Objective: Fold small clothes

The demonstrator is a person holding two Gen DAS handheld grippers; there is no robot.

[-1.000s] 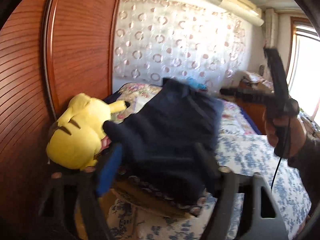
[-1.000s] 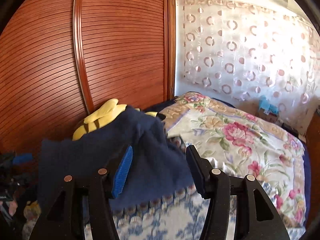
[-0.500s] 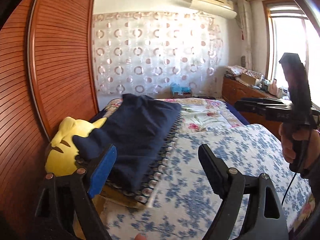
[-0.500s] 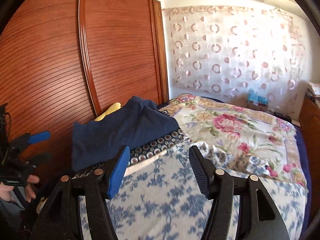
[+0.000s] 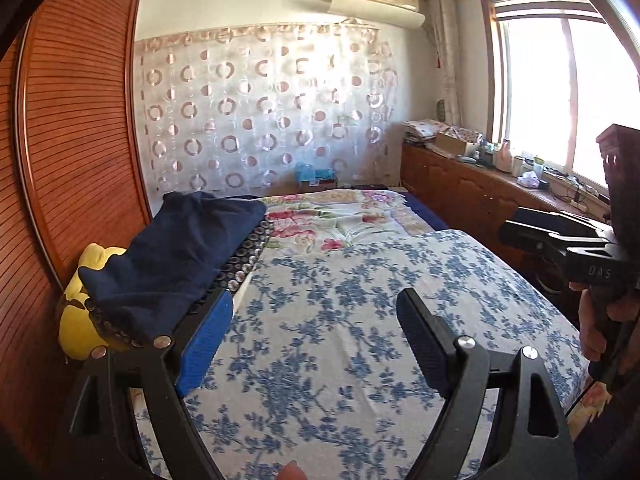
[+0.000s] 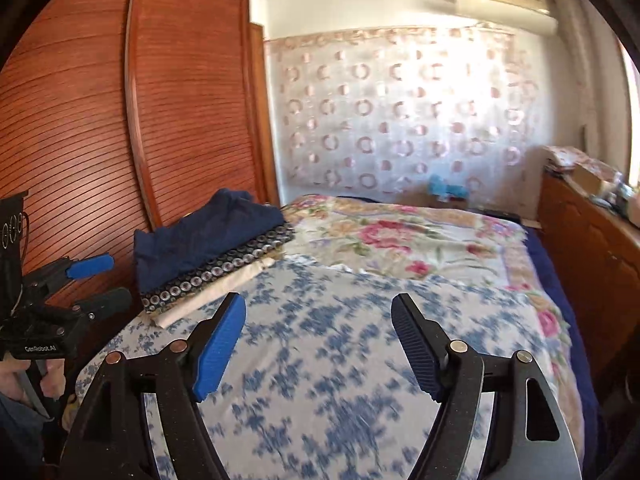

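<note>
Folded navy garment (image 6: 208,236) atop clothes stack on bed (image 6: 360,360). Left gripper (image 5: 316,340) jaws spread, empty; right gripper (image 6: 320,344) jaws opening, empty.

Right gripper (image 6: 318,346) over the bed (image 6: 360,380), jaws opening, nothing between them. Blue-flowered sheet (image 6: 320,360) below, blurred. Stack of folded clothes (image 6: 208,256) at the bed's left edge by the wooden wardrobe (image 6: 140,140): navy garment (image 6: 200,236) on top, dark dotted one under it, white one lowest. Left gripper (image 6: 96,284) at far left, jaws apart, empty.
</note>
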